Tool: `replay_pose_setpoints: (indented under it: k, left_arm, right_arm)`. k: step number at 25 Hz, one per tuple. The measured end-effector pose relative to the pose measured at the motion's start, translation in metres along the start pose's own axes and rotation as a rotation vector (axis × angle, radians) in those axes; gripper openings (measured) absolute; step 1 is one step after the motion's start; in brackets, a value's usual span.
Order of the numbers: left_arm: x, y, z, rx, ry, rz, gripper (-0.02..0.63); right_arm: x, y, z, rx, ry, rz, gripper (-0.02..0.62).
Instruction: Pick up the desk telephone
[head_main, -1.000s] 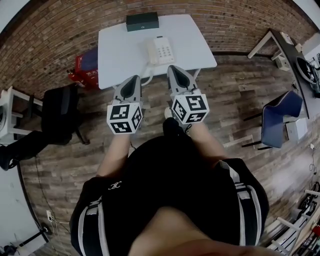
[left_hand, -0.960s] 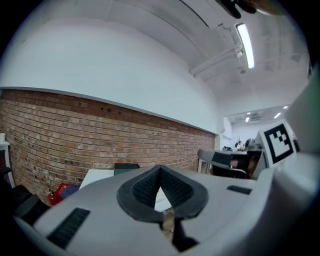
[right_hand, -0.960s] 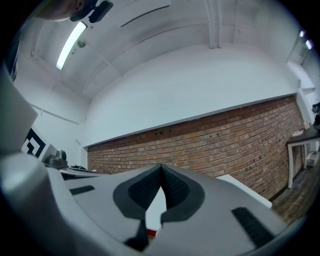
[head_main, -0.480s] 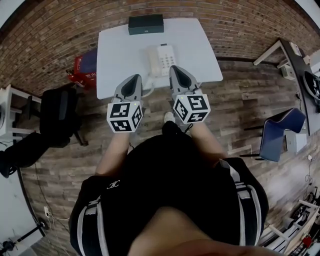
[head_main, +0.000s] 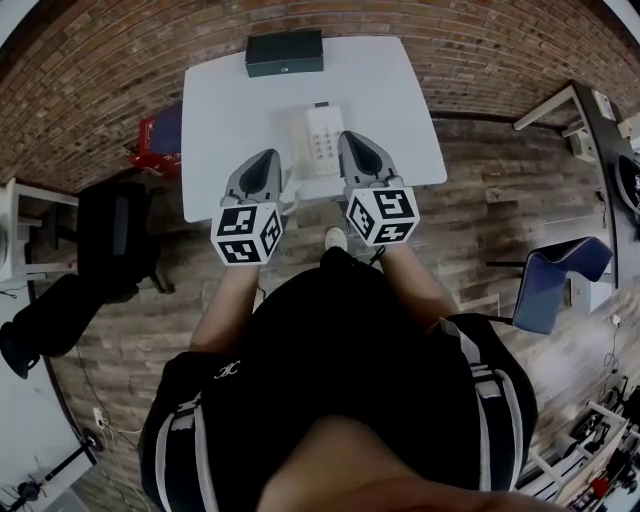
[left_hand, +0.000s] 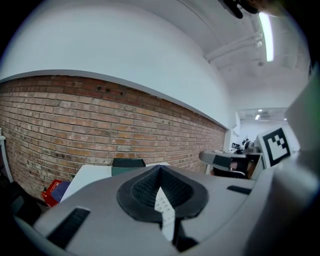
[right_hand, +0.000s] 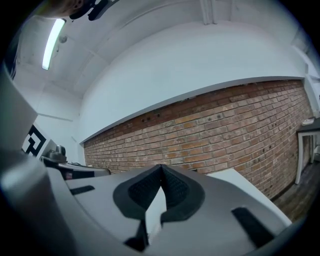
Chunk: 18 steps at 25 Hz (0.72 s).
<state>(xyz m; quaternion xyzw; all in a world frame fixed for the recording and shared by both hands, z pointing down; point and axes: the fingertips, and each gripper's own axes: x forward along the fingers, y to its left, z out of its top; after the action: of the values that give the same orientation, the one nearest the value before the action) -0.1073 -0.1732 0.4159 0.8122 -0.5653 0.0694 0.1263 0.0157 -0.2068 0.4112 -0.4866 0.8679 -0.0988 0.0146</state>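
A white desk telephone (head_main: 318, 141) lies on the white table (head_main: 230, 110), near its front edge, keypad facing up. My left gripper (head_main: 268, 158) hovers at the table's front edge just left of the phone, jaws shut with nothing held. My right gripper (head_main: 354, 139) hangs just right of the phone, also shut and empty. In the left gripper view a sliver of the phone's keypad (left_hand: 163, 206) shows through the gap below the closed jaws of the left gripper (left_hand: 160, 170). The right gripper (right_hand: 161, 170) in its own view shows only table and brick wall beyond.
A dark green box (head_main: 285, 52) sits at the table's far edge against the brick wall (head_main: 100, 60). A red bag (head_main: 155, 135) and a black chair (head_main: 115, 235) stand left of the table. A blue chair (head_main: 555, 280) and another desk (head_main: 590, 110) are at the right.
Both grippers have moved forward together toward the table and now flank the phone; the table and phone sit closer in the head view. Both jaws stayed shut.
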Motion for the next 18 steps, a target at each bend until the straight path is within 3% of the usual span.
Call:
replay_pose_setpoints:
  k: [10, 18]
  left_arm:
    - [0.088, 0.023, 0.001, -0.045, 0.07, 0.034, 0.002]
    - [0.12, 0.06, -0.013, -0.104, 0.133, 0.054, 0.002]
  right_arm:
    - [0.073, -0.07, -0.014, 0.075, 0.1, 0.026, -0.002]
    - [0.116, -0.088, -0.036, 0.09, 0.175, 0.04, -0.002]
